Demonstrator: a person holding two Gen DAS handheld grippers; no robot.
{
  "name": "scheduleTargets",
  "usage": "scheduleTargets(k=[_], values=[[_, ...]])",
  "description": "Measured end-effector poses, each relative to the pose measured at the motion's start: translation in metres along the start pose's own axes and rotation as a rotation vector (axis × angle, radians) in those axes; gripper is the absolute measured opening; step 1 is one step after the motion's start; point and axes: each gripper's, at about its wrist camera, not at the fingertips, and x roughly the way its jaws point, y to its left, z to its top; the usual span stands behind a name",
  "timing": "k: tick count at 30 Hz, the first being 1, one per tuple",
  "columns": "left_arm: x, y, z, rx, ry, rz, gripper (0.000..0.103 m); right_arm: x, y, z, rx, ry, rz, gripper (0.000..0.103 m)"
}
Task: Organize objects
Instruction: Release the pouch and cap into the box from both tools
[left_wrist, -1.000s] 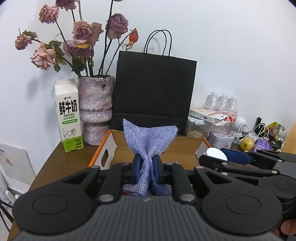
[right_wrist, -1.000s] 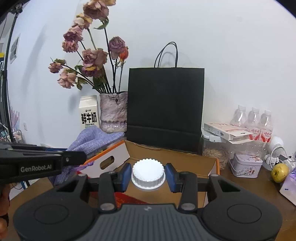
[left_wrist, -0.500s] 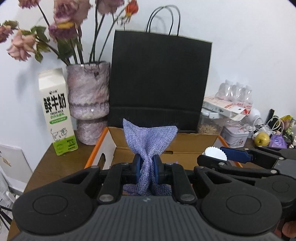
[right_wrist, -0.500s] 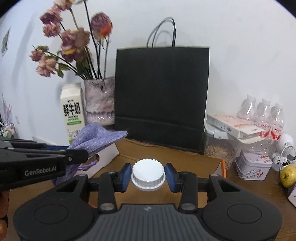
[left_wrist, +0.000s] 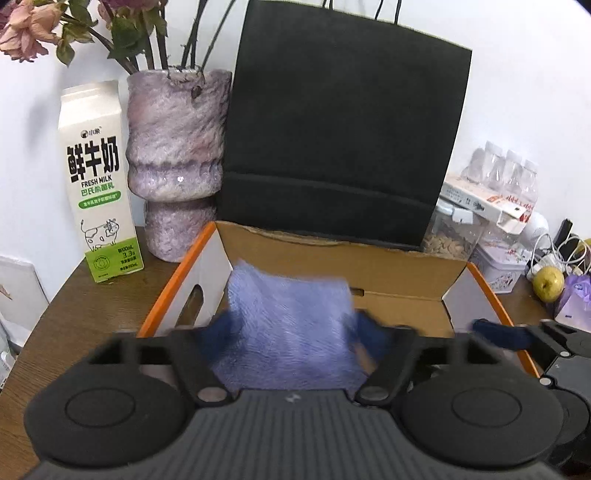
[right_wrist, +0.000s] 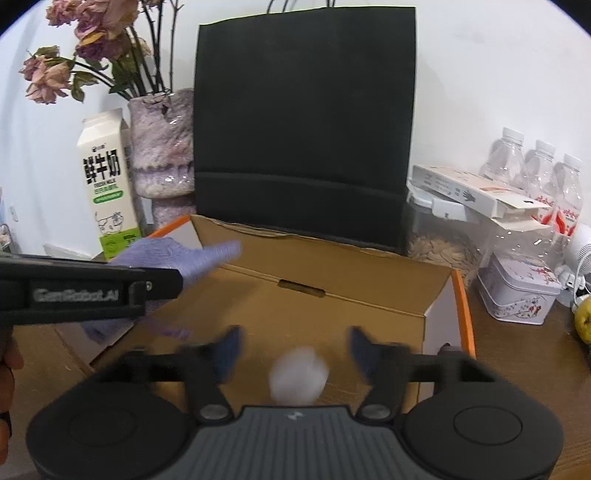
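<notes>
Jaws of both hand-held grippers are opening: left hand-held gripper (left_wrist: 291, 328) releasing purple cloth pouch (left_wrist: 291, 325), right hand-held gripper (right_wrist: 295, 347) dropping white cap (right_wrist: 299, 374) into cardboard box (right_wrist: 332, 266).

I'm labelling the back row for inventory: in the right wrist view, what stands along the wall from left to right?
White milk carton → mottled purple ceramic vase → black paper bag → clear plastic water bottles.

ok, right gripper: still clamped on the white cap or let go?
Let go. The right gripper is opening, its blue pads clear of the blurred white cap, which sits loose between them over the cardboard box.
</notes>
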Motion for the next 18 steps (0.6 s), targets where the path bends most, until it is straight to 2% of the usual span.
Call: scheduleTargets(k=[1, 3, 6, 18], values=[[-0.002, 0.000, -0.001, 0.004, -0.011, 0.007, 0.103, 0.000, 0.000, -0.001, -0.004, -0.002, -0.007, 0.095], [-0.004, -0.001, -0.001, 0.014, -0.026, 0.028, 0.103, -0.001, 0.001, -0.001, -0.010, 0.000, -0.022, 0.096], [-0.006, -0.001, -0.002, 0.014, -0.020, 0.030, 0.103, -0.001, 0.001, 0.000, -0.012, 0.003, -0.033, 0.103], [-0.033, -0.005, -0.002, 0.041, -0.039, 0.061, 0.103, -0.023, 0.000, 0.000, 0.000, 0.002, -0.038, 0.103]])
